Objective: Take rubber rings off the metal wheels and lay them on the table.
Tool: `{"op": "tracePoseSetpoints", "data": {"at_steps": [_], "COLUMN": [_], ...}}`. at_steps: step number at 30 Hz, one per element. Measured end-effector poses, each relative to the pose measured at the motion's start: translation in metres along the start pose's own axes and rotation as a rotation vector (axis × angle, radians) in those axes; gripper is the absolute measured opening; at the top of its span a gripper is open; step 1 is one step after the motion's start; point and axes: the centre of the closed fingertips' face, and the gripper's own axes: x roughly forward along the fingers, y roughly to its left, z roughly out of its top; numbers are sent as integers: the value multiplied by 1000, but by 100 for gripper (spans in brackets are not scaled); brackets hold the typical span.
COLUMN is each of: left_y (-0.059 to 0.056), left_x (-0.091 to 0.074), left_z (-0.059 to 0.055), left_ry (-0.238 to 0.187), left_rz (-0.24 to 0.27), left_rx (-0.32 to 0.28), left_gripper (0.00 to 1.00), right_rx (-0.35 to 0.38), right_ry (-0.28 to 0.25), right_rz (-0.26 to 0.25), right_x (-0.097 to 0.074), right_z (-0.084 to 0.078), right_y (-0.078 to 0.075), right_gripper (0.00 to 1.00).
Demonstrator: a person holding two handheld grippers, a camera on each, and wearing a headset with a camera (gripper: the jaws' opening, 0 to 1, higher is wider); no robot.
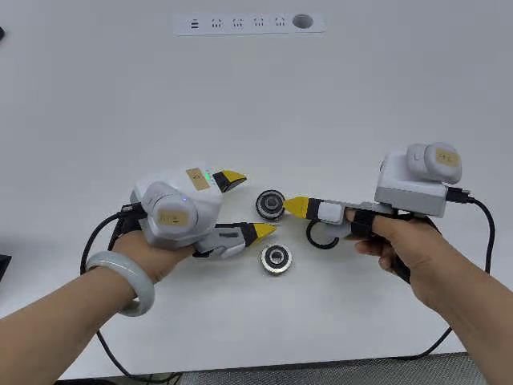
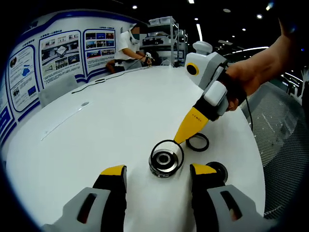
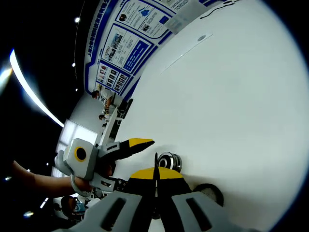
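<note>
Rubber ring (image 1: 319, 246) on broad white table (image 1: 240, 96)

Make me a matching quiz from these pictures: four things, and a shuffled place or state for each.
Things:
1 left gripper
2 right gripper
3 loose rubber ring
4 power strip

Places or states:
A at the table's far edge
B jaws open
C lying flat on the table
D shut on a thin rubber ring

Pairs: 1-B, 2-D, 3-C, 4-A
</note>
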Motion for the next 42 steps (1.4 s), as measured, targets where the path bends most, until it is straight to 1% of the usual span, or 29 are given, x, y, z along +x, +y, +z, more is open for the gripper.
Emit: {"op": "tracePoseSetpoints", "data": {"at_steps": [4,10,19,25,32,36,42], "left_y": [2,4,4,3,3,4,5], "left_x": [-2,-6,-9,-12,-13,-14,-15], "left_z": [-1,-2,-5,-7,-9,-9,-8], "left_ry": [-2,-6,2,4,9,11,8], "left_rz": [4,9,17,19,24,29,30], "left_rx": [-4,-14,-21,-22,-25,-27,-32], "left_gripper": [54,54,54,53,53,51,51], "right_rx": [4,18,48,67,89,100,118], "right_ry": [-12,-29,-47,-54,-68,-71,-73], "right_rz": [3,-3,-18,-34,-59,-68,-94], "right_x": [-5,-15,-29,-39,-50,-53,-57], "right_z": [1,0,-8,-15,-19,-21,-24], "right_y": [2,-1,-6,-12,-22,-26,-37], "right_gripper": [2,2,2,2,2,2,2]}}
